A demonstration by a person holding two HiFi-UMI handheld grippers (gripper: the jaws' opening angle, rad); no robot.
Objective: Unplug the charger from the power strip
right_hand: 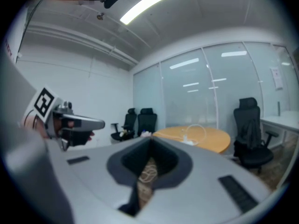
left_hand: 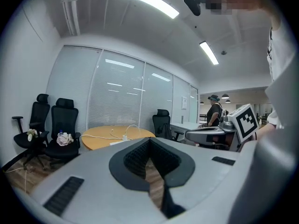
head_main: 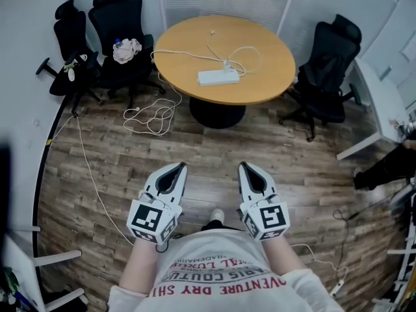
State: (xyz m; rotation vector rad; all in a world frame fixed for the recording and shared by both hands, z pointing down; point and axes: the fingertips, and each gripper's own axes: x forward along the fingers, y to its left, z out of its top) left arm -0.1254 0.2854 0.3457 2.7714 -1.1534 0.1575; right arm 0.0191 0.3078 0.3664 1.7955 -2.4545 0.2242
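Observation:
A white power strip (head_main: 218, 77) lies on the round wooden table (head_main: 260, 83) at the far side of the room. A small white charger (head_main: 227, 64) stands plugged into its far end, with its thin white cable (head_main: 244, 52) looping over the tabletop. Both grippers are held low and close to the person's body, well short of the table. My left gripper (head_main: 179, 167) and right gripper (head_main: 244, 166) are both shut and hold nothing. In the left gripper view the table (left_hand: 100, 136) shows beyond the shut left gripper (left_hand: 149, 140). In the right gripper view the table (right_hand: 210, 139) lies ahead of the right gripper (right_hand: 150, 141).
Black office chairs stand to the left (head_main: 120, 18) and right (head_main: 331, 64) of the table; one carries a cloth bundle (head_main: 127, 49). A white cable coil (head_main: 151, 116) lies on the wood floor. A white desk (head_main: 383, 103) stands at the right. A person (left_hand: 215, 112) stands far off.

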